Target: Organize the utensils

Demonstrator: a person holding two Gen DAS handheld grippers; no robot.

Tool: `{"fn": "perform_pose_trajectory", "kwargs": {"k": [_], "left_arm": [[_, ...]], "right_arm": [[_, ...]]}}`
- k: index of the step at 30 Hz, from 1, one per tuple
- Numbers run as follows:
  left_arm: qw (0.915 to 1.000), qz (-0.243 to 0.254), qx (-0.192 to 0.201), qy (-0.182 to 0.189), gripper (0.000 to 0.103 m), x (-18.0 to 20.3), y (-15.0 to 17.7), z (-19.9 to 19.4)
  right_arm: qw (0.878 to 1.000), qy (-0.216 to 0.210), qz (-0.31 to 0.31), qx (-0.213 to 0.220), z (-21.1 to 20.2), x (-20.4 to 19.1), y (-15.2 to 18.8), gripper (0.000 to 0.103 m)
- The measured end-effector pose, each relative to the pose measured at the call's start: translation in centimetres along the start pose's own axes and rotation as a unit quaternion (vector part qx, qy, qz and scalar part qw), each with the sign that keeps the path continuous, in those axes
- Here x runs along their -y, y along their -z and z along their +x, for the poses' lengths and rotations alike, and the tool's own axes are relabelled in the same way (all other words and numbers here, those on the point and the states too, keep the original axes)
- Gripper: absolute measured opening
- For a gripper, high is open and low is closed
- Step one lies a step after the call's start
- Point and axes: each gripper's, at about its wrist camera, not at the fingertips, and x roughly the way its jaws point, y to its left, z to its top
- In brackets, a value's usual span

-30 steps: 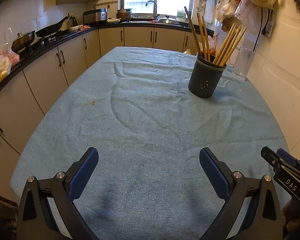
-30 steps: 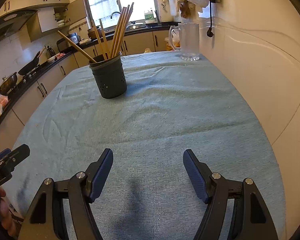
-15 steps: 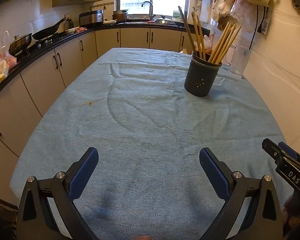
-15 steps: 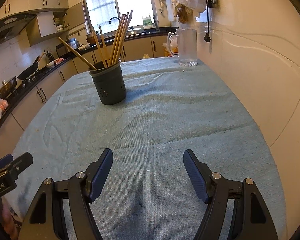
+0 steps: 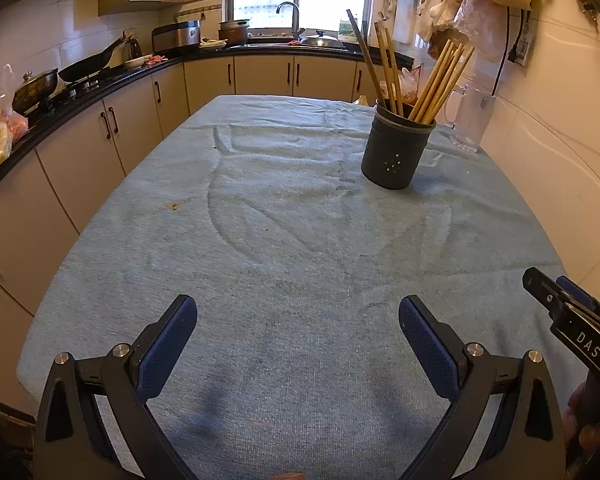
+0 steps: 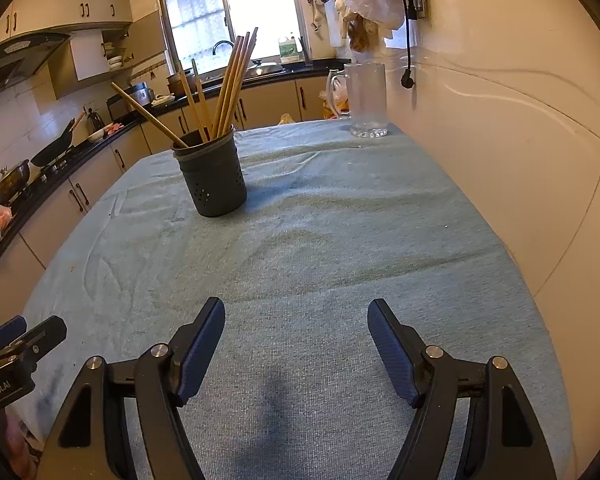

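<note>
A dark grey perforated utensil holder [image 5: 396, 148] [image 6: 211, 176] stands upright on the blue cloth-covered table [image 5: 284, 240] [image 6: 340, 232], toward its far side. Several wooden chopsticks [image 5: 440, 80] [image 6: 230, 84] lean out of it at different angles. My left gripper [image 5: 298, 324] hovers open over the near end of the cloth with nothing between its blue pads. Open and empty as well, my right gripper [image 6: 296, 326] sits over the near end, well short of the holder. Each gripper shows at the edge of the other's view.
A clear glass mug [image 5: 470, 120] [image 6: 366, 98] stands at the far right corner by the wall [image 6: 520, 140]. Kitchen cabinets and a counter with pans [image 5: 80, 72] run along the left. A small crumb [image 5: 175, 206] lies on the cloth at left.
Both views have tilted slightly, so the holder sits a little lower in the right wrist view. Both grippers stay open and in place; nothing on the table has moved.
</note>
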Motion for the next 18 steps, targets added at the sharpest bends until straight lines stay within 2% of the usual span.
{"fn": "perform_pose_trajectory", "kwargs": {"k": [18], "left_arm": [[0.9999,0.005,-0.009,0.002,0.1,0.11,0.24,0.32]], "right_arm": [[1.0,0.0,-0.001,0.001,0.02,-0.01,0.02,0.079]]}}
